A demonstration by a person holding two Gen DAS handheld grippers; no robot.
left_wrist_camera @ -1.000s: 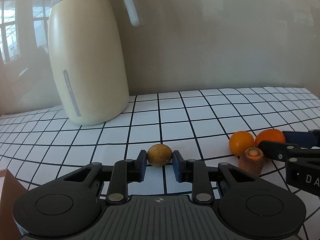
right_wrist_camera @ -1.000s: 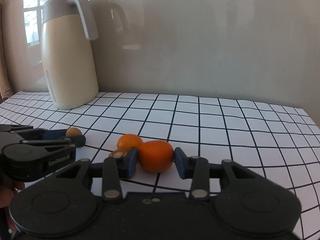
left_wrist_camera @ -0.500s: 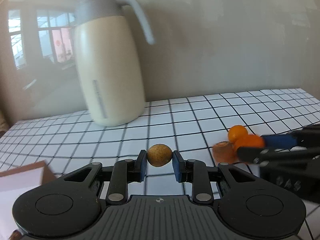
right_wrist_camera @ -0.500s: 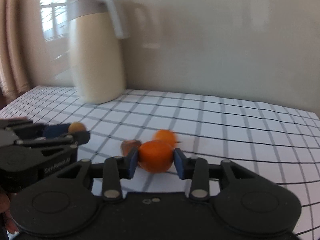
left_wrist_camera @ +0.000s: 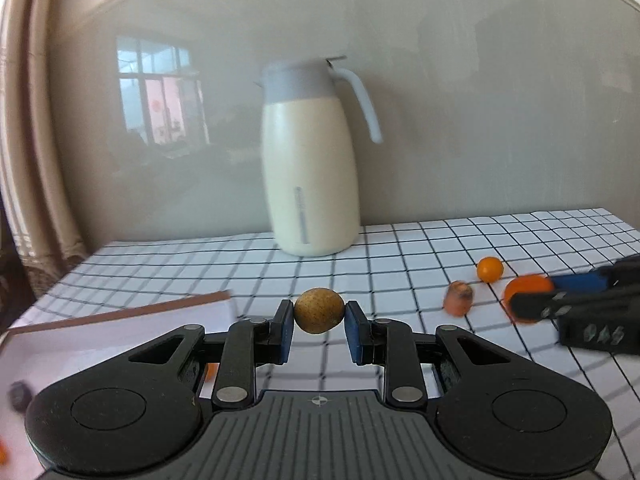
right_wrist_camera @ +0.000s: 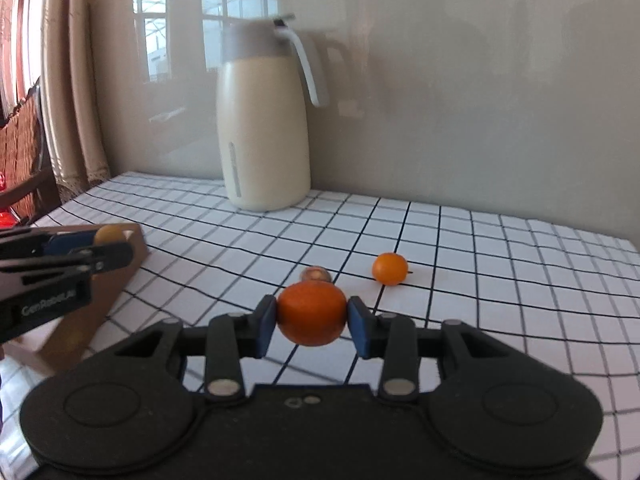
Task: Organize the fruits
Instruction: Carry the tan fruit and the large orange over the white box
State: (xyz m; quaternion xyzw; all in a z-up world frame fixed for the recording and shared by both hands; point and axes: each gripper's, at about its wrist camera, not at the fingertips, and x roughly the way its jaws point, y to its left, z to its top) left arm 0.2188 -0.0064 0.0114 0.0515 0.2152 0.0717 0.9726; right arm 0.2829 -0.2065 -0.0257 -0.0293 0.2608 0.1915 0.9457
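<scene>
My left gripper (left_wrist_camera: 319, 317) is shut on a small brown round fruit (left_wrist_camera: 319, 310) and holds it above the checked tablecloth, at the edge of a cardboard box (left_wrist_camera: 120, 312). My right gripper (right_wrist_camera: 312, 320) is shut on an orange tangerine (right_wrist_camera: 312, 313), lifted off the table. A smaller orange fruit (right_wrist_camera: 389, 269) and a carrot stub (right_wrist_camera: 316, 274) lie on the cloth beyond it. In the left wrist view the right gripper (left_wrist_camera: 576, 300) is at the right with the tangerine (left_wrist_camera: 524, 290). In the right wrist view the left gripper (right_wrist_camera: 100, 246) is at the left over the box (right_wrist_camera: 120, 280).
A tall cream thermos jug (left_wrist_camera: 310, 172) with a grey lid stands at the back by the wall (right_wrist_camera: 264, 128). The box holds small orange pieces (left_wrist_camera: 212, 372) and a dark item (left_wrist_camera: 18, 394). Curtains (right_wrist_camera: 68, 80) and a wicker chair (right_wrist_camera: 20, 152) are at the far left.
Both grippers have lifted their fruits and drawn back and left from the jug. The box has come into view under the left gripper. The small orange and carrot stub stay on the cloth.
</scene>
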